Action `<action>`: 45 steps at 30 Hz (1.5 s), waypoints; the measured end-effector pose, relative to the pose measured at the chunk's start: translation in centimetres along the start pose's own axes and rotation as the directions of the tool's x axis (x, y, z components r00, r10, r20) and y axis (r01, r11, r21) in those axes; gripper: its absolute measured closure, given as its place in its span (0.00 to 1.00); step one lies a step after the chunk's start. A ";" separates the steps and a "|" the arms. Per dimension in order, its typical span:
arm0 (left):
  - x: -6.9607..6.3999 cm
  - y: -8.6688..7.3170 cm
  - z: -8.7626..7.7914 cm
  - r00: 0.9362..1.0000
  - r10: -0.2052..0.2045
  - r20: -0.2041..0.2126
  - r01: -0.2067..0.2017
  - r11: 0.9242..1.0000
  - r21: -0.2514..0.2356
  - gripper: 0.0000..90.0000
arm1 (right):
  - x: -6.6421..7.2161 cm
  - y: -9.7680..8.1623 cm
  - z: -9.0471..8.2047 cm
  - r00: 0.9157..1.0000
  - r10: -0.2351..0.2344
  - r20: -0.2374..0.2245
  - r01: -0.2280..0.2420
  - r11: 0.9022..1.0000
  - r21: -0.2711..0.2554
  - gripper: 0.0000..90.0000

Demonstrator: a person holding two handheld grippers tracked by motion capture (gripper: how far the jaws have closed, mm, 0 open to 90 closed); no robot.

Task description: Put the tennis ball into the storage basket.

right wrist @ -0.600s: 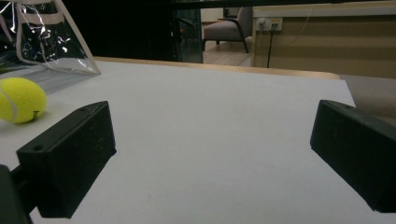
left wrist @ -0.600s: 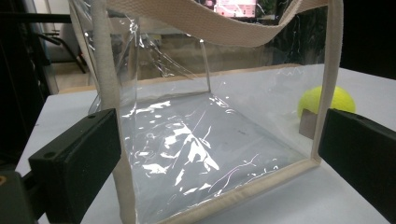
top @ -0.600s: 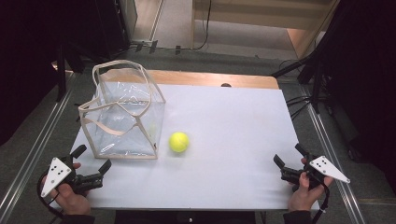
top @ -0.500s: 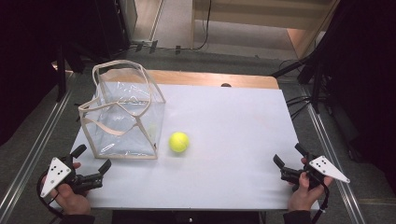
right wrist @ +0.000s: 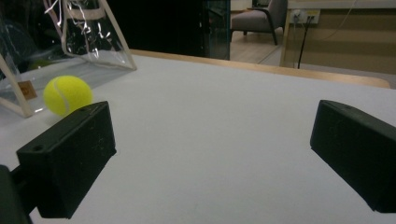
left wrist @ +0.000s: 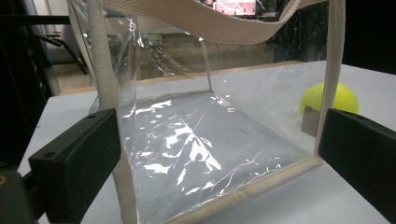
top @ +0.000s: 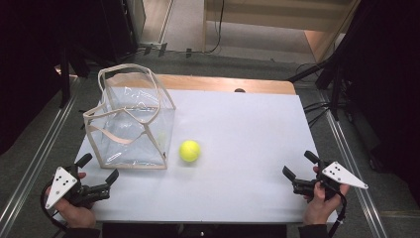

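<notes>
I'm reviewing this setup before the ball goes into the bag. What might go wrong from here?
The round yellow tennis ball lies loose on the flat white table, so a nudge from the open right claw may roll it away. The clear plastic bag with beige straps looks light and floppy; its straps droop over the opening, so the open left claw may need to steady it.

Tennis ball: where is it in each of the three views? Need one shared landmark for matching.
High view: tennis ball centre-left on the table, just right of the clear bag.
Left gripper view: upper right, partly behind the bag's strap.
Right gripper view: far left, beside the bag's corner.
Shared landmark: the clear bag.
</notes>
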State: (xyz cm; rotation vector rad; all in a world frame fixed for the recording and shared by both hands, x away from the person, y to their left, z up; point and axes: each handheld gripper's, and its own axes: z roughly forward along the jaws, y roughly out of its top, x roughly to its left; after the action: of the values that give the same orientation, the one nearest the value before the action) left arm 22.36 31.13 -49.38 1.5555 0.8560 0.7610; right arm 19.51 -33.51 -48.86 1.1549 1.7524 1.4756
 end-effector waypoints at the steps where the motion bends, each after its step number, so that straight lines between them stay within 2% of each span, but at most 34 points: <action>1: 0.0 0.0 0.0 1.000 0.000 0.000 0.000 1.000 0.000 0.00 | 0.2 0.2 0.2 1.000 -0.016 -0.009 0.017 1.000 0.009 0.00; 3: 0.0 0.0 0.0 1.000 0.003 0.001 -0.003 1.000 0.002 0.00 | 0.6 0.5 0.3 1.000 -0.026 -0.013 0.026 0.999 0.025 0.00; 7: -0.1 0.0 0.0 1.000 0.011 0.006 -0.011 1.000 0.006 0.00 | 1.7 1.7 0.8 0.994 -0.099 -0.052 0.103 0.992 0.077 0.00; 12: 0.0 0.0 0.1 1.000 0.010 0.012 -0.010 1.000 0.007 0.00 | 2.6 2.6 1.7 0.988 -0.127 -0.086 0.136 0.985 0.103 0.00; 18: -0.1 0.0 0.0 1.000 0.008 0.015 -0.008 1.000 0.003 0.00 | 3.6 3.4 3.6 0.984 -0.132 -0.122 0.149 0.979 0.142 0.00; 27: -0.1 0.0 0.1 1.000 0.010 0.016 -0.010 1.000 0.011 0.00 | 5.4 5.1 6.7 0.964 -0.170 -0.205 0.208 0.961 0.184 0.00; 31: -0.1 0.0 0.1 1.000 0.013 0.017 -0.013 1.000 0.012 0.00 | 5.7 5.5 7.5 0.961 -0.168 -0.219 0.212 0.957 0.196 0.00; 42: -0.1 0.0 0.1 1.000 0.014 0.021 -0.014 1.000 0.012 0.00 | 6.7 6.7 10.2 0.948 -0.186 -0.260 0.251 0.936 0.246 0.00; 45: -0.1 0.0 0.1 1.000 0.017 0.023 -0.018 1.000 0.012 0.00 | 7.0 7.0 10.7 0.946 -0.183 -0.268 0.253 0.934 0.253 0.00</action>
State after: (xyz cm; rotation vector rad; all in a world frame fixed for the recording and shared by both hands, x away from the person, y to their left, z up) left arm 22.35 30.97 -49.39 1.5819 0.8329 0.7503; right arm 27.11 -22.09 -43.83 0.9014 2.2411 1.3006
